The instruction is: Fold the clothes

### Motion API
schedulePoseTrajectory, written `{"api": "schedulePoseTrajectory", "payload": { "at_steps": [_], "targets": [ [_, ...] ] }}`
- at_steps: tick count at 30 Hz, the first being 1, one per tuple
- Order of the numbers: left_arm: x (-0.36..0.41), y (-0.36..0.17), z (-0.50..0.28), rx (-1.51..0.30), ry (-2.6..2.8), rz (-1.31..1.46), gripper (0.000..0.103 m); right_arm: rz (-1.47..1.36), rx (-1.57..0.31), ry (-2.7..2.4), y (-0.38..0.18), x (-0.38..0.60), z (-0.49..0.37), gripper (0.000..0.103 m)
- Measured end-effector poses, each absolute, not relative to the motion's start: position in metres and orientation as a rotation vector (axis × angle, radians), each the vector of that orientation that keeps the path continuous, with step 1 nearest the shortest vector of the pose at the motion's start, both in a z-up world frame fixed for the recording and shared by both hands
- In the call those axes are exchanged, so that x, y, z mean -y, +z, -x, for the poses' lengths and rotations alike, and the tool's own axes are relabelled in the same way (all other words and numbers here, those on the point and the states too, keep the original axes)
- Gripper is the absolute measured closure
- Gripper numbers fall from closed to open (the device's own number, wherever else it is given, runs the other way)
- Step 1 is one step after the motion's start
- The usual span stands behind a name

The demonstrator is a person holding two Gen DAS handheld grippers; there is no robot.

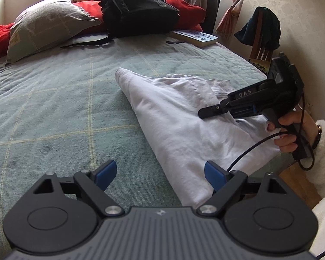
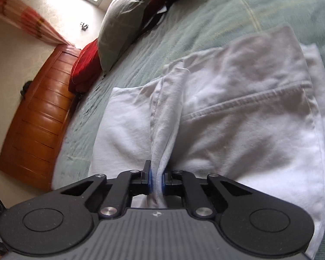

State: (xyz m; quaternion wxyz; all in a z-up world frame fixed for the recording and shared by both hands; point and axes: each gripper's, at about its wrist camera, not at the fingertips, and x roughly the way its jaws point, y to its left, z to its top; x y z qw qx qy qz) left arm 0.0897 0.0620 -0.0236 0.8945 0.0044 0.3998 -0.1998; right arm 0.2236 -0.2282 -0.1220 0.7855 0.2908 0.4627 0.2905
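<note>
A white garment (image 1: 175, 117) lies on the green bedspread (image 1: 54, 99), on the side of the bed away from the grey pillow (image 1: 43, 23) and nearer the person's sleeve. It is partly folded: several layers are stacked, one long edge runs straight, and a stitched seam crosses the top layer. The end farthest from the pillow is rumpled and uneven, so I'd judge the folding somewhere in the middle, with squaring up left to do.

The right gripper (image 2: 156, 178) has its fingers closed narrowly on a raised ridge of the white cloth, lifting it off the layers beneath. The left gripper (image 1: 160, 173) hangs with fingers spread wide and holding nothing, one pad just over the garment's near corner.
</note>
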Motion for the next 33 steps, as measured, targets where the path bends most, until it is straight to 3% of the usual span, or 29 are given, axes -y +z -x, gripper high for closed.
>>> {"api": "schedulePoseTrajectory", "payload": {
  "at_steps": [11, 33],
  "targets": [
    [-0.059, -0.021, -0.085, -0.817, -0.419, -0.025, 0.015, -0.519, -0.920, 0.523, -0.079, 0.256, -0.209, 0.094],
    [-0.048, -0.020, -0.081, -0.829, -0.441, -0.061, 0.014, -0.549, -0.952, 0.378, -0.094, 0.315, -0.190, 0.094]
  ]
}}
